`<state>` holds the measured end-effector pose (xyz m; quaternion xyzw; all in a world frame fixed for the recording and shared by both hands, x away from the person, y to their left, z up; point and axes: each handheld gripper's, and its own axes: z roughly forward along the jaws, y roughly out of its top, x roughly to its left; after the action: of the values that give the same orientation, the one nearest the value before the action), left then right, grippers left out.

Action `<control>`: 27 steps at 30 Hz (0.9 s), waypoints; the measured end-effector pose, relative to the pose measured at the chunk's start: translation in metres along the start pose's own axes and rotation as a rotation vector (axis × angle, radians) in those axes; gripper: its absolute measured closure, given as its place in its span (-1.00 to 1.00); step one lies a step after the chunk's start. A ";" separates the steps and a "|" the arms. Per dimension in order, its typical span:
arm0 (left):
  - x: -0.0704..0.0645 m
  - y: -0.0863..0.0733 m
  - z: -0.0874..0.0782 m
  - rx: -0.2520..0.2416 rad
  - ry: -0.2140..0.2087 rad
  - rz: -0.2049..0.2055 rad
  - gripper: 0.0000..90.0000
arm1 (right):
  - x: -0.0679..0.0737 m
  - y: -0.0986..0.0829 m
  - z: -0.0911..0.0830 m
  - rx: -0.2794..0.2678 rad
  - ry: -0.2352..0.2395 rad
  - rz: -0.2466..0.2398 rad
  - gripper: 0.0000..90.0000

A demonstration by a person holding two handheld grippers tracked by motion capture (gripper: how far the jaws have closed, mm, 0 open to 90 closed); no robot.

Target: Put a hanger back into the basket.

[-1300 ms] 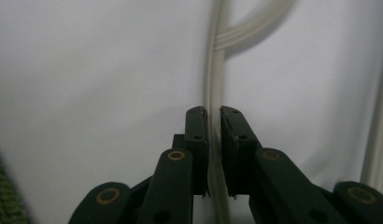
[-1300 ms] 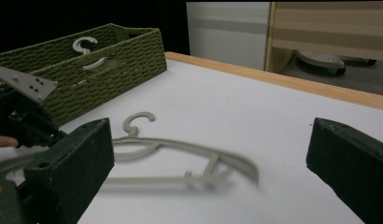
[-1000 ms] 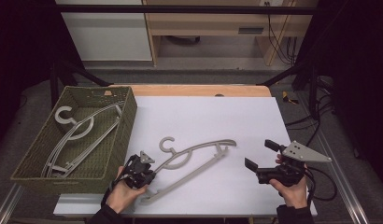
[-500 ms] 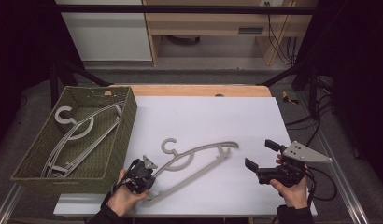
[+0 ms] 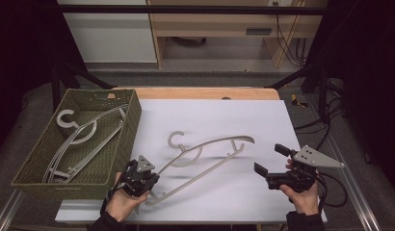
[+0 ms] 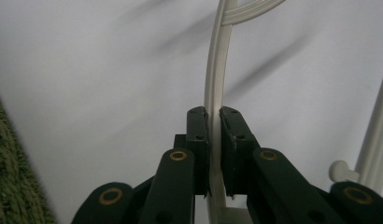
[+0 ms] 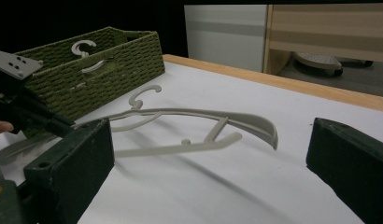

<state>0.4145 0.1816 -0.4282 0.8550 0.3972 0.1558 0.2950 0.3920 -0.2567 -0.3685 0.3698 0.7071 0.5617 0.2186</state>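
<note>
**Mia:** What is in the green woven basket (image 5: pixel 129 120)?

**Ben:** Pale grey plastic hangers (image 5: pixel 75 139) lie flat inside it. The basket sits at the left edge of the white table top (image 5: pixel 263 120), and its side nearly touches the white part.

**Mia:** Where is the other hanger?

**Ben:** The long pale grey plastic hanger with a curly hook (image 5: pixel 205 151) is out on the white table, just right of the basket. The left gripper (image 5: pixel 146 182) pinches its near end. In the left gripper view the two black jaws are squeezed tight on the thin bar of that hanger (image 6: pixel 214 126). The far end looks lifted up, with its shadow under it.

**Mia:** And the other tongs?

**Ben:** The right gripper (image 5: pixel 269 160) is near the front right corner of the table. Its jaws stand wide apart and hold nothing. It is well apart from the hanger.

**Mia:** Is there room to move?

**Ben:** Yes. The white top is bare behind the hanger, up to the wooden strip (image 5: pixel 205 92) at the back edge. There is bare room between the hanger and the right gripper too.
</note>
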 end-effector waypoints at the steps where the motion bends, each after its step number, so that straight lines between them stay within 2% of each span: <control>1: 0.000 0.001 -0.003 -0.004 0.012 0.012 0.84 | 0.000 0.000 -0.001 -0.003 -0.001 -0.001 -0.97; 4: -0.003 0.006 -0.014 -0.031 0.044 0.031 0.84 | -0.002 0.001 -0.002 -0.008 -0.005 -0.001 -0.97; 10: -0.003 0.021 -0.049 -0.092 0.098 0.074 0.84 | -0.003 0.001 -0.004 -0.012 -0.013 0.006 -0.97; 13: 0.003 0.030 -0.066 -0.136 0.120 0.064 0.84 | -0.004 0.000 -0.004 -0.008 -0.015 0.005 -0.97; 14: 0.005 0.033 -0.071 -0.158 0.122 0.053 0.84 | -0.004 0.000 -0.004 -0.008 -0.012 0.003 -0.97; 18: 0.017 0.043 -0.090 -0.182 0.148 0.054 0.84 | -0.005 -0.001 -0.004 -0.007 -0.016 0.007 -0.97; 21: 0.031 0.048 -0.102 -0.189 0.164 0.051 0.84 | -0.005 -0.001 -0.004 -0.010 -0.018 0.006 -0.97; 27: 0.060 0.052 -0.118 -0.229 0.192 0.003 0.84 | -0.005 -0.001 -0.003 -0.005 -0.020 0.008 -0.98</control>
<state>0.4240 0.2464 -0.3024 0.7973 0.4021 0.2817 0.3511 0.3925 -0.2628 -0.3693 0.3777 0.7020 0.5606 0.2240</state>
